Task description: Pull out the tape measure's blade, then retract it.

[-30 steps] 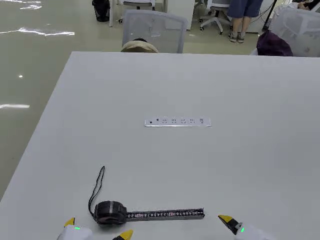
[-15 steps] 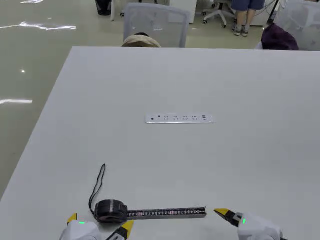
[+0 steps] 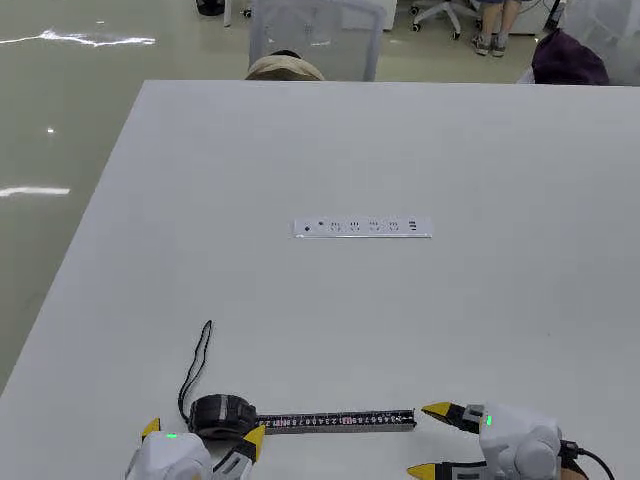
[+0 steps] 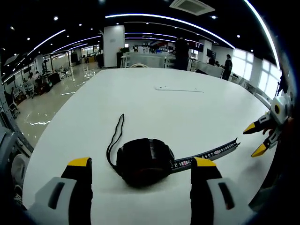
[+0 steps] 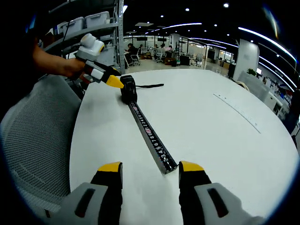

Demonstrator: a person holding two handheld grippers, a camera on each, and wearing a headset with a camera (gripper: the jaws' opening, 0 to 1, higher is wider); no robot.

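Workbench, near edge: my left gripper (image 4: 140, 162) is released. Its 2 yellow-tipped jaws are spread wide on either side of the black tape measure (image 3: 222, 416), with a clear gap on each side and nothing gripped. The case lies on the white table (image 3: 400, 150) close to the edge nearest me, directly between those jaws in the left gripper view.

The blade (image 3: 335, 421) is drawn out of the case. It lies flat on the table and runs to my right, roughly parallel to the near edge, with its printed numerals facing up.

My right gripper (image 5: 150, 167) is also released and holds nothing. Its 2 jaws are parted at the far end of the blade. In the right gripper view the tip of the blade lies between the jaw tips, a little nearer the jaw on that view's right side. I cannot tell whether that jaw touches it.

A thin black wrist strap (image 3: 195, 362) loops from the back of the case away from me across the tabletop. A white power strip (image 3: 362, 228) lies farther out at mid-table, well apart from the tape measure and both grippers. A grey chair (image 3: 315, 28) stands beyond the far edge.
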